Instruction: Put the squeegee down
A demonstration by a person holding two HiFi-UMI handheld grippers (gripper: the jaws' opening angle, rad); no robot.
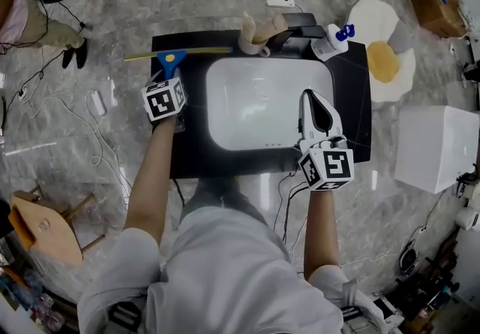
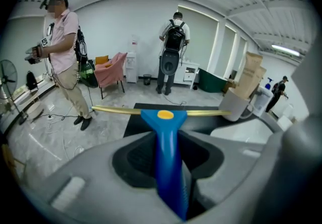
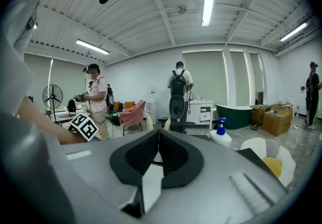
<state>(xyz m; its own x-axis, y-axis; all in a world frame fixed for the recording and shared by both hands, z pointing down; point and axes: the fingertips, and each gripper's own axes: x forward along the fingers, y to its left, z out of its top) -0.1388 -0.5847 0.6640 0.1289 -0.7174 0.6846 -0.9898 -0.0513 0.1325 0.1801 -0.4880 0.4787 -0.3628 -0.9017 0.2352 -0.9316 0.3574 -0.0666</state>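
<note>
The squeegee [image 1: 172, 59] has a blue handle [image 2: 167, 162] and a long yellow blade [image 2: 121, 110]. My left gripper [image 1: 172, 76] is shut on the handle, and the blade lies crosswise over the far left corner of the black countertop [image 1: 191, 152]. In the left gripper view the handle runs straight up between the jaws of the left gripper [image 2: 169, 170]. My right gripper [image 1: 316, 109] hovers over the right rim of the white basin [image 1: 255, 103]. In its own view the right gripper [image 3: 157, 153] is shut with nothing in it.
A beige mug [image 1: 255, 38] and a spray bottle [image 1: 331, 43] stand at the counter's far edge. A power strip [image 1: 280, 1] lies on the floor beyond. An egg-shaped rug [image 1: 385, 61] and a white box [image 1: 435, 146] are on the right, a wooden stool [image 1: 45, 227] on the left. People [image 2: 173, 49] stand in the room.
</note>
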